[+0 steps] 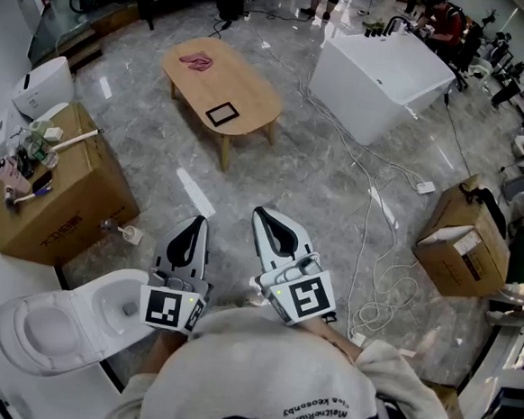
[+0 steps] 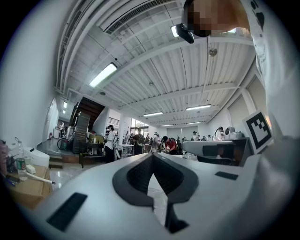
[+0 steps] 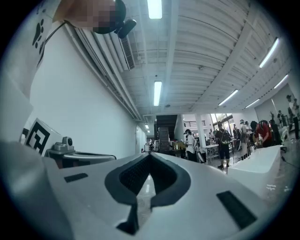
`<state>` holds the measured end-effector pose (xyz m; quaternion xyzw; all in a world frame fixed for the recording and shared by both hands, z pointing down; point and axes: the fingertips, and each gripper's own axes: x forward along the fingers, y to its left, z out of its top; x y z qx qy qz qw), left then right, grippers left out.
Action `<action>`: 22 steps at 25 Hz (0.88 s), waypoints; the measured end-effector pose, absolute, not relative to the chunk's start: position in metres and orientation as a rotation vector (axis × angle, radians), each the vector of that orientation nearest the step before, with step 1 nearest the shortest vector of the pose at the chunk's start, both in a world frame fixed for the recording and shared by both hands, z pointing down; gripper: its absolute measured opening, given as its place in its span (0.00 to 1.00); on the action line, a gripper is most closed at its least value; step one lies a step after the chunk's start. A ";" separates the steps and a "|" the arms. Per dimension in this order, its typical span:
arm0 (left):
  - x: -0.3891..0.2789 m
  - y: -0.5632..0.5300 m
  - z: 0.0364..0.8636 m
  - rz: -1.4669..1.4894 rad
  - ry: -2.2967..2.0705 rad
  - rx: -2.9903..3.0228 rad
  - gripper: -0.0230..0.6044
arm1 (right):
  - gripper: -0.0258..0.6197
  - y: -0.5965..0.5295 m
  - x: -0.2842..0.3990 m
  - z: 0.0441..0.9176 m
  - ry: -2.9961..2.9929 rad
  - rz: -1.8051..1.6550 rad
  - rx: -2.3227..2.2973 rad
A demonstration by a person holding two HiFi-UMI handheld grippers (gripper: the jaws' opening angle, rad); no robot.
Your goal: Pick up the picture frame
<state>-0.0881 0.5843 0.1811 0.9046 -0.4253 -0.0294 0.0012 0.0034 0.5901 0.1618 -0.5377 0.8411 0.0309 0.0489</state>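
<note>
The small black picture frame (image 1: pixel 222 113) lies on the oval wooden counter (image 1: pixel 258 91), upper middle. The left gripper (image 1: pixel 196 226) and right gripper (image 1: pixel 263 219) wait below, fingers (image 2: pixel 135 176) together, empty, too far to grab it.

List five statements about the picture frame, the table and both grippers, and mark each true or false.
1. The picture frame lies flat on the wooden coffee table. True.
2. The left gripper is closed on the frame. False: its jaws are together on nothing, far short of the table.
3. A pink cloth lies on the same table, apart from the frame. True.
4. The right gripper has its jaws wide apart. False: they are together and empty.
5. The toilet stands on the right gripper's side. False: it is beside the left gripper.
</note>
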 end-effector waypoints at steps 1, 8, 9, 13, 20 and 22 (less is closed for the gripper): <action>-0.087 0.585 0.180 -0.093 -1.339 2.844 0.05 | 0.05 0.592 0.003 0.161 2.565 0.105 -1.640; -0.085 0.595 0.177 -0.084 -1.373 2.840 0.05 | 0.05 0.602 0.001 0.158 2.583 0.147 -1.667; -0.086 0.596 0.177 -0.082 -1.379 2.837 0.05 | 0.05 0.602 0.001 0.157 2.582 0.154 -1.663; -0.085 0.601 0.178 -0.073 -1.406 2.825 0.05 | 0.05 0.608 0.004 0.154 2.564 0.192 -1.647; -0.078 0.600 0.164 -0.102 -1.478 2.840 0.05 | 0.05 0.617 0.027 0.155 2.552 0.160 -1.664; -0.077 0.599 0.163 -0.111 -1.496 2.838 0.05 | 0.05 0.618 0.029 0.157 2.563 0.151 -1.651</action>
